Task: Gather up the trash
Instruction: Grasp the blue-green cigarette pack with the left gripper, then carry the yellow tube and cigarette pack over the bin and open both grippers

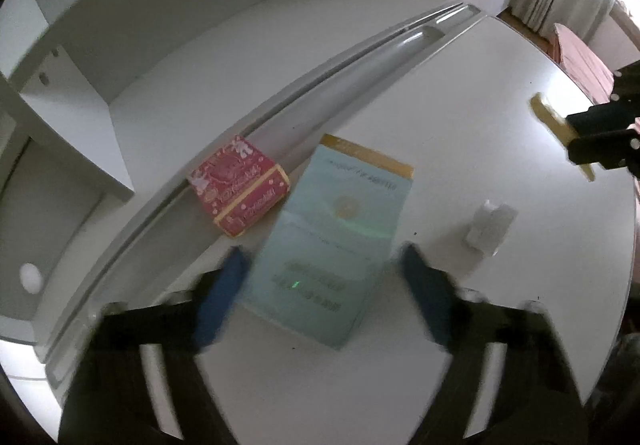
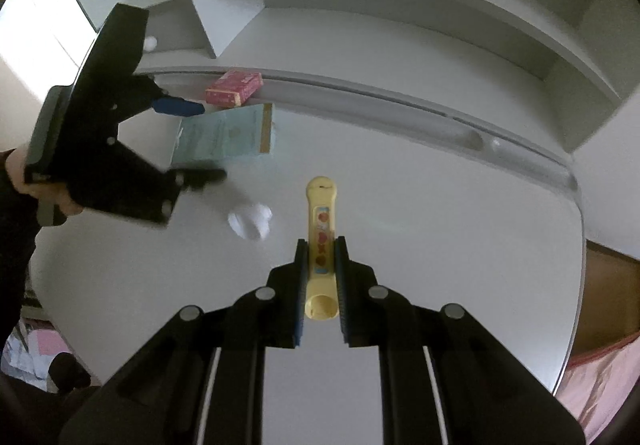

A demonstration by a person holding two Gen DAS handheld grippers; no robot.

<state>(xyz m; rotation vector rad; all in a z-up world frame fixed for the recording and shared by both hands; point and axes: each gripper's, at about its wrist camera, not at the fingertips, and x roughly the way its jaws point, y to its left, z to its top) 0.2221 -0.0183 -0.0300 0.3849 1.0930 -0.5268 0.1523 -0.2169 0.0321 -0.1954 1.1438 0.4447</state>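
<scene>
My left gripper [image 1: 324,265] is open, its blue fingers on either side of a pale green booklet [image 1: 332,241] lying flat on the white desk [image 1: 460,85]. A red patterned box [image 1: 240,185] rests just beyond the booklet by the desk's groove. A crumpled white paper scrap [image 1: 490,225] lies to the right. My right gripper [image 2: 321,249] is shut on a yellow tube-shaped wrapper [image 2: 321,229] and holds it above the desk. The right wrist view also shows the booklet [image 2: 228,133], the box [image 2: 234,87], the scrap [image 2: 250,223] and the left gripper [image 2: 200,141].
White shelving [image 2: 400,5] rises behind the desk. A long groove [image 1: 360,57] runs along the desk's back edge. The desk's rounded right edge [image 2: 576,245] drops to a wooden floor and pink fabric [image 2: 600,377].
</scene>
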